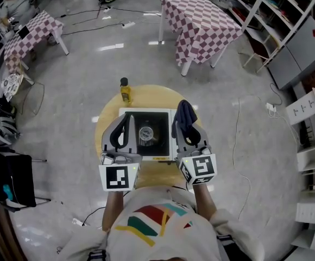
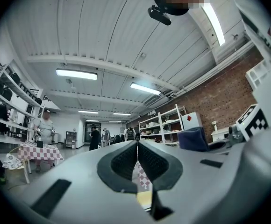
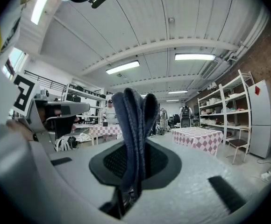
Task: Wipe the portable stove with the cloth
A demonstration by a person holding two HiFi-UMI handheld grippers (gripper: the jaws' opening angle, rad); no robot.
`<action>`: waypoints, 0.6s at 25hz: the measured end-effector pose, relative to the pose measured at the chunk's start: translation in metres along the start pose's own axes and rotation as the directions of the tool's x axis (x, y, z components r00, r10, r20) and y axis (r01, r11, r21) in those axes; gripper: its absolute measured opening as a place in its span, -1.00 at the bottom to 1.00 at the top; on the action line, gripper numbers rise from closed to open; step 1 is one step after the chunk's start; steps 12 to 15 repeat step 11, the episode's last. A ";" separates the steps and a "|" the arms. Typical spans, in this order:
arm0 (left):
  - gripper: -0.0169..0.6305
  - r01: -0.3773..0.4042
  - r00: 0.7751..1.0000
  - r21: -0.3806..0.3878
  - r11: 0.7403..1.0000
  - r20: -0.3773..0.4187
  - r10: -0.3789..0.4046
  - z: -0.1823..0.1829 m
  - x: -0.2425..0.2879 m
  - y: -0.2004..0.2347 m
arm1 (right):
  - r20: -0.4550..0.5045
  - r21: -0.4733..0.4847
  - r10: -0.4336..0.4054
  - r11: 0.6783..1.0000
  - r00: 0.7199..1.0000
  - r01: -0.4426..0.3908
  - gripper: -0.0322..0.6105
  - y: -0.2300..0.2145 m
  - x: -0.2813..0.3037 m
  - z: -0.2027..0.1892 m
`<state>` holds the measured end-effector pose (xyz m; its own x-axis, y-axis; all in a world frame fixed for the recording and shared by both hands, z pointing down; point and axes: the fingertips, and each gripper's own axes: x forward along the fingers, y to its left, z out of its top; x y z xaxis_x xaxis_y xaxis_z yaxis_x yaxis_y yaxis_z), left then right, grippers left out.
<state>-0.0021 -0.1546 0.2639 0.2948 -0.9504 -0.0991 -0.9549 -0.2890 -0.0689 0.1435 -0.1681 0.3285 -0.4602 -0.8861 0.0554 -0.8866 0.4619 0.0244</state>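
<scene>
"Stove (image 1: pixel 146 119) wiping time! What do the claws have?"

"Nearest us, the right claw (image 1: pixel 182 125) pinches the dark blue cloth (image 1: pixel 186 113) tight. The left claw (image 1: pixel 126 118) is squeezed closed with nothing in it."

"Where is the stove?"

"Down between the two claws, in the middle of the round yellow table (image 1: pixel 157 94). It is white and square, with a dark round burner (image 1: pixel 146 134) in its middle."

"How should we wipe?"

"I think the cloth must come down flat on the white top and rub around the burner. Pinch hard so the cloth does not slip out. The empty claw could hold the stove steady."

"Anything farther?"

"A yellow bottle (image 1: pixel 125 91) stands at the table's far left edge. Do not bump it."
</scene>
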 end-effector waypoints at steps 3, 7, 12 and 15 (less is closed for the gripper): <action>-0.93 -0.011 1.000 0.002 1.000 0.002 0.011 0.001 -0.001 0.003 | -0.001 -0.001 0.000 1.000 1.000 0.000 -0.79 0.000 0.001 -0.001; -0.93 -0.020 1.000 0.006 1.000 0.002 0.020 0.000 -0.001 0.006 | 0.005 -0.007 0.004 1.000 1.000 -0.004 -0.79 0.002 0.002 0.001; -0.93 -0.023 1.000 0.009 1.000 -0.003 0.023 -0.001 -0.002 0.010 | 0.013 -0.014 0.003 1.000 1.000 -0.003 -0.79 0.004 0.003 0.003; -0.93 -0.023 1.000 0.009 1.000 -0.003 0.023 -0.001 -0.002 0.010 | 0.013 -0.014 0.003 1.000 1.000 -0.003 -0.79 0.004 0.003 0.003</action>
